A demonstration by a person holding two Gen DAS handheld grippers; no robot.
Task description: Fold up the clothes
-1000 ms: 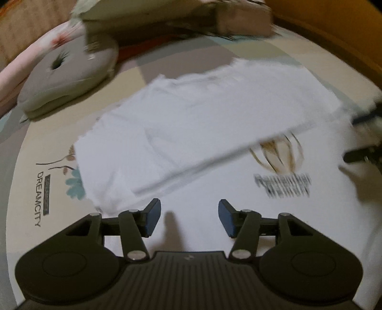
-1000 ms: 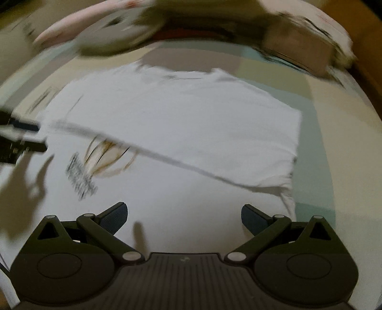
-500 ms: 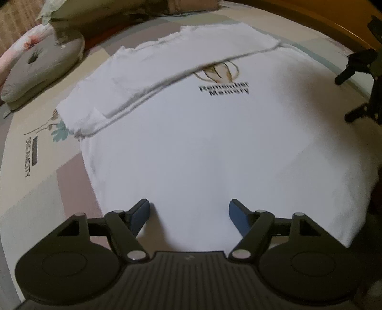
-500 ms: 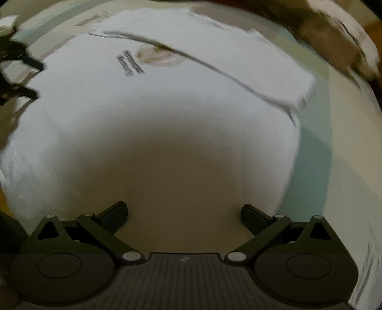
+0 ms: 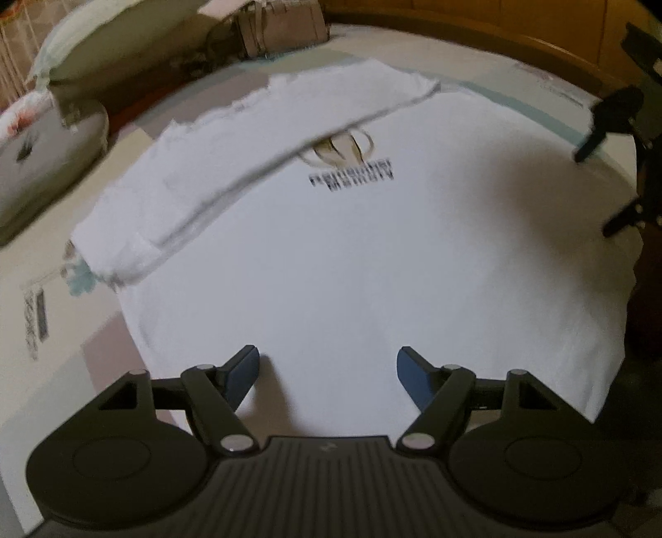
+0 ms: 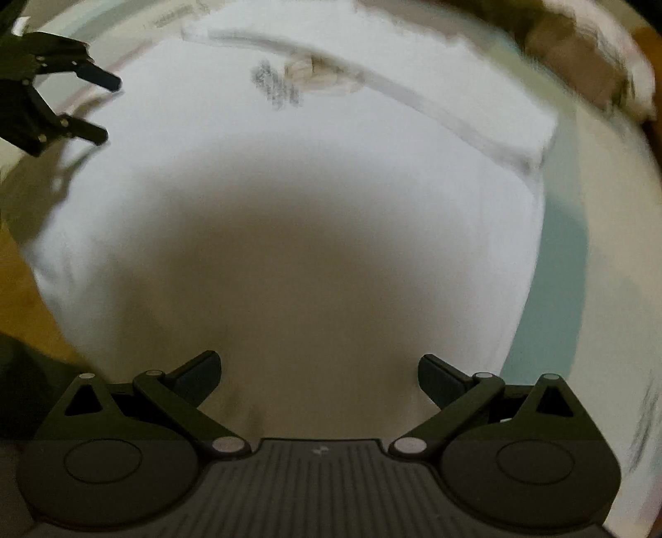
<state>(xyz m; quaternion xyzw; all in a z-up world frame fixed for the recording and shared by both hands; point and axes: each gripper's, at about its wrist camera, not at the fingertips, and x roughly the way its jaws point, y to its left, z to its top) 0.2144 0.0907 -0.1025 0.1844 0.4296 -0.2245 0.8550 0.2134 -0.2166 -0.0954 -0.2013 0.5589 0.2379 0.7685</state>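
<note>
A white T-shirt (image 5: 351,256) lies spread on the bed, with its far part folded back over the chest print (image 5: 351,165). The same shirt (image 6: 289,227) fills the right wrist view, its folded strip (image 6: 476,120) at the far right. My left gripper (image 5: 327,372) hovers open over the shirt's near hem, nothing between its fingers. My right gripper (image 6: 318,376) is also open and empty above the near hem. Each gripper shows in the other's view: the right one (image 5: 612,165) at the far right edge, the left one (image 6: 101,107) at the upper left.
The patterned bedsheet (image 5: 37,265) shows to the left of the shirt. A grey round cushion (image 5: 41,161) and pillows (image 5: 136,54) lie at the back left. A wooden bed frame (image 5: 517,25) curves along the far right.
Both grippers have drawn back from the folded far edge toward the shirt's near hem. Both stay open and empty, and the left jaws have spread wider. The fold stays in place.
</note>
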